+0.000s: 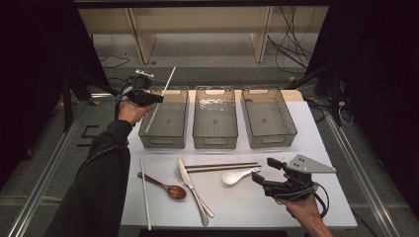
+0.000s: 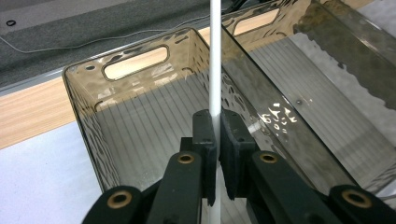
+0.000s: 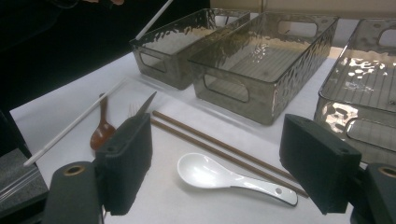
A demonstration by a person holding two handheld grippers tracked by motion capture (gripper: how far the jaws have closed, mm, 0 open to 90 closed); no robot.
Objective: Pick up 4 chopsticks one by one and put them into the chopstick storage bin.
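Note:
My left gripper (image 1: 142, 95) hovers over the left clear bin (image 1: 148, 129), shut on a white chopstick (image 1: 163, 94) that slants down into the bin. In the left gripper view the black jaws (image 2: 217, 135) pinch the chopstick (image 2: 215, 65) above the bin's ribbed floor (image 2: 140, 135). My right gripper (image 1: 264, 170) stands open low over the table's front right, just right of a white spoon (image 1: 236, 176). In the right gripper view the spoon (image 3: 205, 171) lies on the table between and beyond the open pads (image 3: 126, 158), untouched.
A middle bin (image 1: 215, 140) and a right bin (image 1: 291, 129) stand beside the left one. On the white table (image 1: 326, 207) lie a second white chopstick (image 1: 145, 192), a brown spoon (image 1: 165, 186), a knife (image 1: 185, 175) and fork (image 1: 197, 200), and two brown chopsticks (image 1: 227, 167).

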